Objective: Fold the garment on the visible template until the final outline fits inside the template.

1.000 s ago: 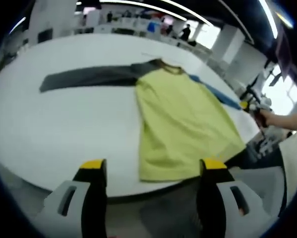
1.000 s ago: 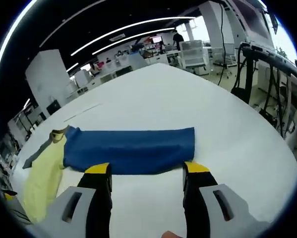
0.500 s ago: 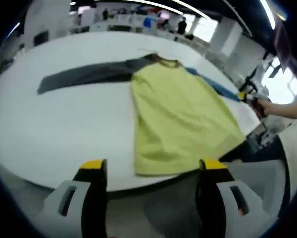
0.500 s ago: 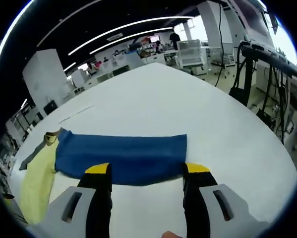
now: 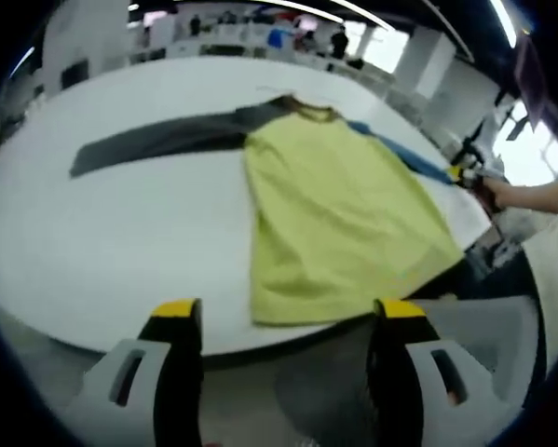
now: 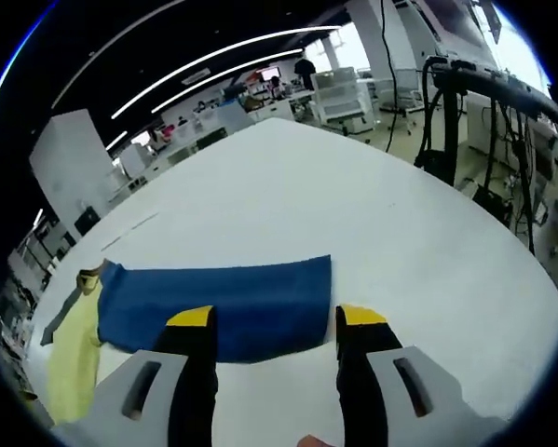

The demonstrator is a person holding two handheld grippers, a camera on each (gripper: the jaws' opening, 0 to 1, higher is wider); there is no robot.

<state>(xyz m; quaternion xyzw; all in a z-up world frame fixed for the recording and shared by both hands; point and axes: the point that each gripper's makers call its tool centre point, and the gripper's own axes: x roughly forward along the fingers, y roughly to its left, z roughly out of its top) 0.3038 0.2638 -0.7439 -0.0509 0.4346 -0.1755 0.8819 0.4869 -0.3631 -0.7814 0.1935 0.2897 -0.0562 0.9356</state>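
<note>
Lying flat, one shirt point(image 5: 339, 209), two spread grippers point(image 5: 283, 321) point(image 6: 271, 321)

Bright ceiling strip lights, window glare, soft blur, heavy fisheye bending

I can read no text, label, brand, number or sign anywhere in either of my views.
</note>
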